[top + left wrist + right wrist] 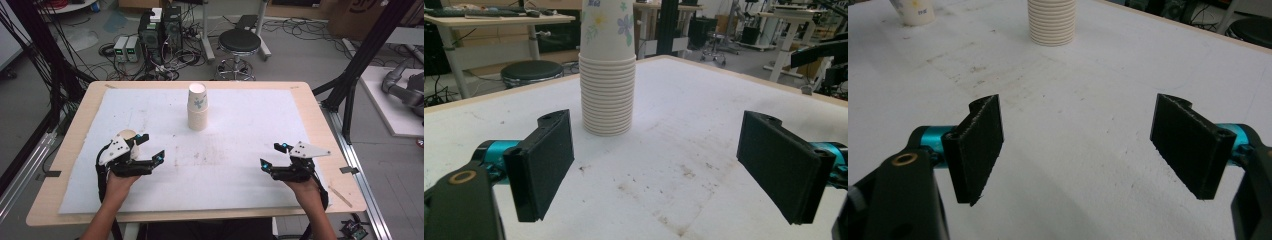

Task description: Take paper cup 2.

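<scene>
A tall stack of paper cups [197, 107] with a flower print stands upright at the far middle of the white mat [240, 125]. It rises straight ahead in the left gripper view [607, 75], and its ribbed base is at the top of the right gripper view [1052, 22]. A single cup [127, 134] stands just behind my left gripper [152, 147], and the same single cup [913, 11] shows far off to the left. The left gripper [659, 165] is open and holds nothing. My right gripper [273, 155] rests near the front right, and this right gripper [1078, 145] is open over bare mat.
The mat covers a wooden table [320, 150] and carries faint brown stains [210, 155] in the middle. Beyond the far edge stand a black stool [240, 42] and computer boxes [160, 30] among cables. A black frame post [360, 60] slants at the right.
</scene>
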Demonstrator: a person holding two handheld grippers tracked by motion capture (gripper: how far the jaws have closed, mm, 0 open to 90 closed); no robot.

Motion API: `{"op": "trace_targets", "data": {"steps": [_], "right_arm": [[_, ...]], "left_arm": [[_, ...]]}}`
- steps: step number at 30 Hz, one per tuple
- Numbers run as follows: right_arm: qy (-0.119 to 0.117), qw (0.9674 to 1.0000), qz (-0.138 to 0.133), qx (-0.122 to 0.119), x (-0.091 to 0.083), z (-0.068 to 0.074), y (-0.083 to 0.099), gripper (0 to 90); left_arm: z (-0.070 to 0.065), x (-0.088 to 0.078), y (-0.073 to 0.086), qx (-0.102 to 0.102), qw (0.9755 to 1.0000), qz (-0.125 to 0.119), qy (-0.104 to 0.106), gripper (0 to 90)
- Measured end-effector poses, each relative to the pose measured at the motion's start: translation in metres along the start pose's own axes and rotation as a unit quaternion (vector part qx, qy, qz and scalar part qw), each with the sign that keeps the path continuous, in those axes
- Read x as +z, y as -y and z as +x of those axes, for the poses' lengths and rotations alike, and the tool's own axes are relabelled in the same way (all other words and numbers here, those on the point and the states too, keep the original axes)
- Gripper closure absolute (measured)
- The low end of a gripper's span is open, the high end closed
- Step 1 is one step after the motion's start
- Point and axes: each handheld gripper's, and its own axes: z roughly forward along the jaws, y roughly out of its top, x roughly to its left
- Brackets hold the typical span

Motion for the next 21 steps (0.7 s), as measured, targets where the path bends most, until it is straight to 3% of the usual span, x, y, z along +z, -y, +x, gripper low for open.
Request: {"op": "trace_targets", "data": {"steps": [11,21], "right_arm": [[-0.005,1.0000,0.000,-0.002,-0.002,0.001,0.002,21.8],[-0.004,1.0000,-0.005,0.001,-0.004,-0.001,0.000,21.8]], "left_arm": [[-0.007,0.006,-0.002,0.001,1.0000,0.002,0.007,15.0],[-0.012,0.020,-0.023,-0.009,0.9998,-0.005,0.020,15.1]]}}
